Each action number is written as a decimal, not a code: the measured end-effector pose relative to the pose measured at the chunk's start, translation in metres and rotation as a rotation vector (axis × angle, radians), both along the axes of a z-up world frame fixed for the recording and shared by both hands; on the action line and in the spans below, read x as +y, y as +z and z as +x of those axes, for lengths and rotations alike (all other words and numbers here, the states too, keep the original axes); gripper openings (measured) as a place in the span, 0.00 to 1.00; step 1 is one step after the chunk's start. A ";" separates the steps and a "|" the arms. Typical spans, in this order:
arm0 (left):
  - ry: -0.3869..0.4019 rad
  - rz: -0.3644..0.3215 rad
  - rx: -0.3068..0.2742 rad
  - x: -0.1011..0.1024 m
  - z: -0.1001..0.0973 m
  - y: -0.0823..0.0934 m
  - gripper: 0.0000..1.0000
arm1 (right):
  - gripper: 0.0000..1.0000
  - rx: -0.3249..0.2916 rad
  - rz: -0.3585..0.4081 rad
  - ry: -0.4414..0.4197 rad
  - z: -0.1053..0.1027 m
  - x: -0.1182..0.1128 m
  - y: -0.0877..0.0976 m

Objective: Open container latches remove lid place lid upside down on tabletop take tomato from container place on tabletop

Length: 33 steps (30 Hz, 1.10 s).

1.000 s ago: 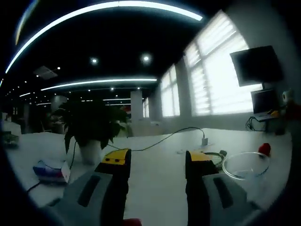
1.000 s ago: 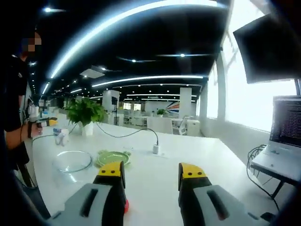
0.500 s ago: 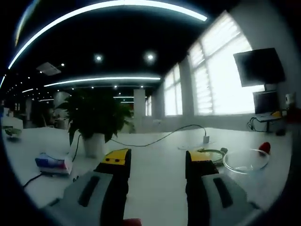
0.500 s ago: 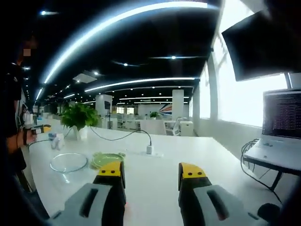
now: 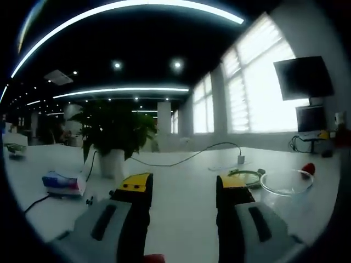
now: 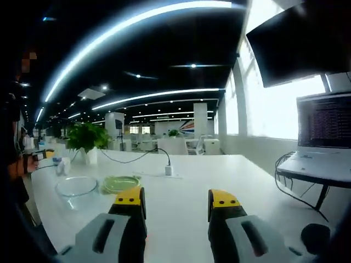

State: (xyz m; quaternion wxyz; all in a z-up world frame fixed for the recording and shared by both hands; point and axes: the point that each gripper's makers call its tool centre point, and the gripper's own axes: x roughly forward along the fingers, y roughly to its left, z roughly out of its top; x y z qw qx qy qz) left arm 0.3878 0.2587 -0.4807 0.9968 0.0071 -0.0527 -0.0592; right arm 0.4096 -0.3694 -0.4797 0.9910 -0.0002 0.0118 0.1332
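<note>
Nearest in the left gripper view, the left gripper (image 5: 183, 183): fingers spread, nothing between them, held level above the white surface (image 5: 181, 203), probably in readiness rather than at work. Just past the right finger, a clear glass bowl (image 5: 286, 183) and a green plate (image 5: 247, 176) side by side, set out on open surface where a lid or tomato could be put down. Beside the bowl's far rim, a small red thing (image 5: 309, 170), perhaps the tomato; too small to be sure. No latched container or lid to be made out, so task stage hard to judge. Off to the left, a small blue and white box (image 5: 64, 184); behind it a potted plant (image 5: 112, 137), with a cable (image 5: 186, 158) running from it to a small white plug (image 5: 240, 159). Farthest, a dark screen (image 5: 303, 76) by the bright windows.

In the right gripper view, the right gripper (image 6: 177, 198) likewise spread and empty, aimed across bare surface (image 6: 219, 175). Left of it, the same bowl (image 6: 76, 186) and plate (image 6: 120, 183), touching or nearly so. At the right edge, an open laptop (image 6: 323, 137) on a lower stand. At the far left, a person's hand (image 6: 16, 166) holding a gripper.
</note>
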 end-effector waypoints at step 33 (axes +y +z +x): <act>-0.001 0.010 -0.018 -0.003 -0.001 0.009 0.37 | 0.40 0.004 0.012 -0.019 -0.006 -0.012 -0.005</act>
